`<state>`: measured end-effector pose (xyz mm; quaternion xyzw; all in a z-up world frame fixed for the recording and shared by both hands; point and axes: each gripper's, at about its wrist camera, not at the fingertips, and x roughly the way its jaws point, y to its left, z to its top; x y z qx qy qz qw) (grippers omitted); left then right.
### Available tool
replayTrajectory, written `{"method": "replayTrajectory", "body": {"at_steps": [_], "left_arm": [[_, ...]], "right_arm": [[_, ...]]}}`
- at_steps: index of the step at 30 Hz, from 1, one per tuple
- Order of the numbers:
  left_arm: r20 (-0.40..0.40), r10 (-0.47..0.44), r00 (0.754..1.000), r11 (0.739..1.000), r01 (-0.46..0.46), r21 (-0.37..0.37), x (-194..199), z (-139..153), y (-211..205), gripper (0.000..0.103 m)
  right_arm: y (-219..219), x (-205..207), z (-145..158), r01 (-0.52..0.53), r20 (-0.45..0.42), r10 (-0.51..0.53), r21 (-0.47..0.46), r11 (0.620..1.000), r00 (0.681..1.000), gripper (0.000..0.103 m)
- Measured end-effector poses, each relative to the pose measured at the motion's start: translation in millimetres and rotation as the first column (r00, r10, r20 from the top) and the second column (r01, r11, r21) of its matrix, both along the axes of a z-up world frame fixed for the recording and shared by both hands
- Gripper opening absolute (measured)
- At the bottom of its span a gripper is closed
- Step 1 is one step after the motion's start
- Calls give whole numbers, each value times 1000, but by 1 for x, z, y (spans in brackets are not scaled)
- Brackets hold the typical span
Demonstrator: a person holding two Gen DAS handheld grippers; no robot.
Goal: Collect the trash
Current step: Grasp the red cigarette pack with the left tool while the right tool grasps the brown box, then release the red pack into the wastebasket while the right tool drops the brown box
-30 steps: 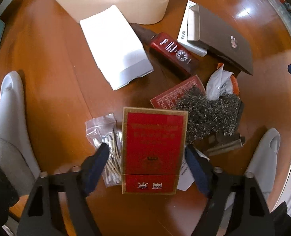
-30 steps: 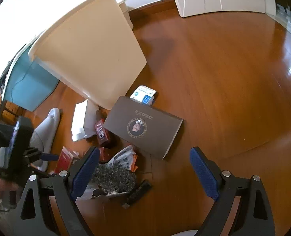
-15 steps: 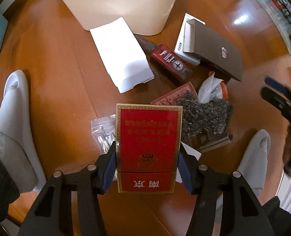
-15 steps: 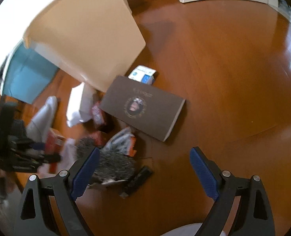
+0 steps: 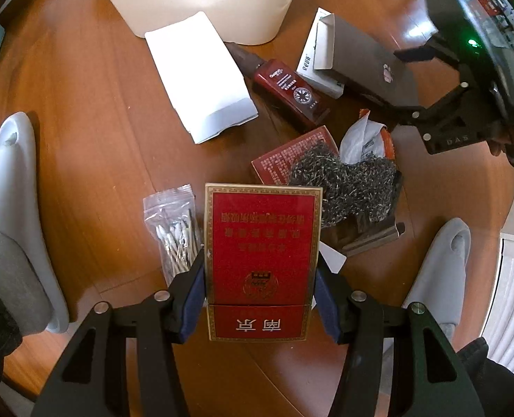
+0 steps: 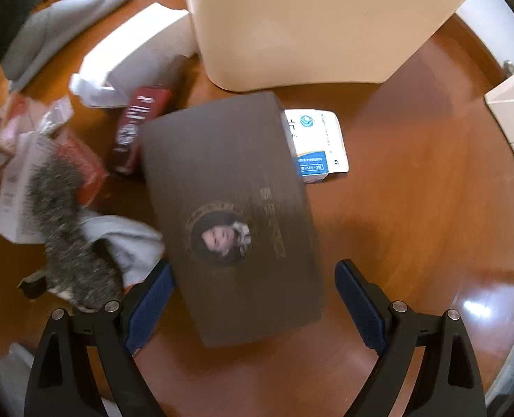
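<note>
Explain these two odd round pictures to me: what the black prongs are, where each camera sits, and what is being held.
No robot here: a person holds a two-finger gripper in each hand, each with a fisheye camera looking down its fingers. In the left view, the left gripper has just closed and clamps a red and gold cigarette pack over the wooden floor. In the right view, the right gripper is open above a flat brown box. Around lie a steel wool scourer, a bag of cotton swabs and a cream bin.

"南京" on red cigarette pack [image 5: 260,260]
</note>
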<state>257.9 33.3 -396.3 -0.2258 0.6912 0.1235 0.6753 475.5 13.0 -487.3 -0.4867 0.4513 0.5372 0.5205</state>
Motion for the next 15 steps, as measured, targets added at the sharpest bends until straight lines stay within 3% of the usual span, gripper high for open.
{"method": "replayTrajectory", "body": {"at_steps": [2,5,10,13,15], "left_arm": [[6,5,1000,1000,-5,-4,0,2,2,55],[25,2,1000,1000,-2,-4,1,12,4,55],[105,-28,994,1000,28,0,17,46,-4,55],[167,-43,985,999,45,-8,31,72,-11,55],[212,-48,976,998,55,-25,42,92,-15,55]], "right_arm": [[2,1,-8,-20,-42,19,-19,1000,999,91],[1,3,-3,-35,-28,35,4,999,999,82],[-24,26,13,134,-106,-123,100,986,987,81],[-58,45,25,321,-204,-285,174,931,937,81],[-88,57,37,459,-287,-390,231,858,875,81]]}}
